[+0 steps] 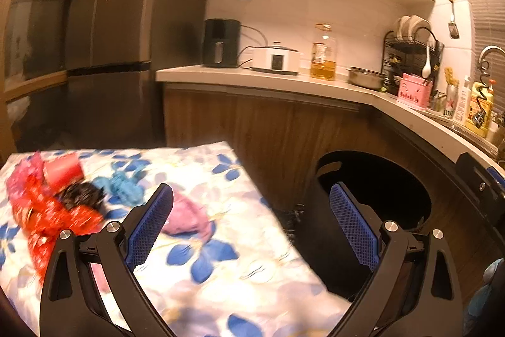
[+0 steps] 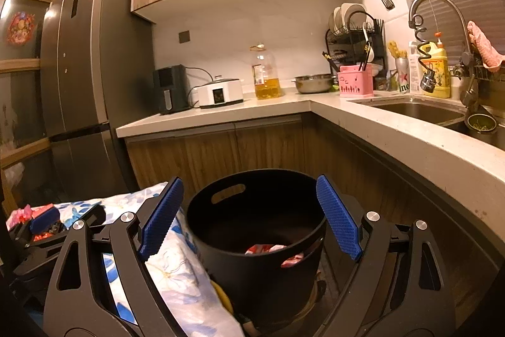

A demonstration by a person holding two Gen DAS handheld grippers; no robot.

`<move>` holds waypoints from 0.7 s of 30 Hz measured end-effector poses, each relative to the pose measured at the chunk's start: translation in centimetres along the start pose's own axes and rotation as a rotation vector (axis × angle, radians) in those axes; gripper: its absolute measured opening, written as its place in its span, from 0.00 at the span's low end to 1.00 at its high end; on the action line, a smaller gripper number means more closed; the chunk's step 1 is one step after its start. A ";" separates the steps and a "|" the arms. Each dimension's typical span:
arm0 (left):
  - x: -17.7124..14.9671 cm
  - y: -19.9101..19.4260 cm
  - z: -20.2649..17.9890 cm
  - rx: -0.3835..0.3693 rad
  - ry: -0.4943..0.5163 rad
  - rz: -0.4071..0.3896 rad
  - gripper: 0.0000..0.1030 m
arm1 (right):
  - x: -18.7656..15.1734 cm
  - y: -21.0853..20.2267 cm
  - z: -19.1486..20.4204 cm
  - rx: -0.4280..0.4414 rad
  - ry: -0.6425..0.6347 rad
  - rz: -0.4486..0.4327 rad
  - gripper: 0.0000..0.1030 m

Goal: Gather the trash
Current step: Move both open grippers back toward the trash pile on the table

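Trash lies on the floral tablecloth (image 1: 240, 267) in the left wrist view: red wrappers (image 1: 47, 213), a red cup (image 1: 63, 169), a black crumpled scrap (image 1: 82, 195), a blue wad (image 1: 121, 183) and a pink wad (image 1: 189, 220). My left gripper (image 1: 251, 188) is open and empty, straddling the table's right edge, with the pink wad just beyond its left finger. The black bin (image 1: 315, 236) stands on the floor right of the table. In the right wrist view my right gripper (image 2: 250, 180) hangs open and empty over the bin (image 2: 252, 277), which holds red and white wrappers (image 2: 268, 248).
An L-shaped counter (image 2: 378, 122) wraps behind and to the right of the bin, with a sink (image 2: 419, 111), an oil bottle (image 2: 266, 75) and appliances on it. A tall fridge (image 2: 85, 78) stands at the left. One blue pad (image 2: 44, 218) of my left gripper shows over the table.
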State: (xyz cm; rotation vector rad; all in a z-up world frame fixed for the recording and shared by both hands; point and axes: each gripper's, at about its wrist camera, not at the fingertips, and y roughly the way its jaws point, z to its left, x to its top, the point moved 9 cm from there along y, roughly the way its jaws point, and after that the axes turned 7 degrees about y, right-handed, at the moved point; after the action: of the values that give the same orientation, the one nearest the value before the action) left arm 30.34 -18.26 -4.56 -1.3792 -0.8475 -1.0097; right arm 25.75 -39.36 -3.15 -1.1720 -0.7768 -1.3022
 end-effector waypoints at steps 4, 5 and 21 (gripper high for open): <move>-0.9 -1.1 2.3 0.035 -0.032 0.006 0.92 | -0.5 -1.1 1.0 0.013 0.003 -0.001 0.82; -1.0 -1.5 2.9 0.043 -0.044 0.004 0.92 | -0.7 -1.4 1.3 0.015 0.005 -0.003 0.82; -3.7 -6.4 10.7 0.187 -0.084 -0.001 0.92 | -4.2 -4.7 6.9 0.092 0.025 0.025 0.82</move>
State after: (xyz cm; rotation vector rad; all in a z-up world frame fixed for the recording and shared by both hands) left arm 24.08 -6.94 -5.17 -1.2682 -0.9798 -0.8557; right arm 21.73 -31.02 -4.22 -1.0870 -0.7928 -1.2454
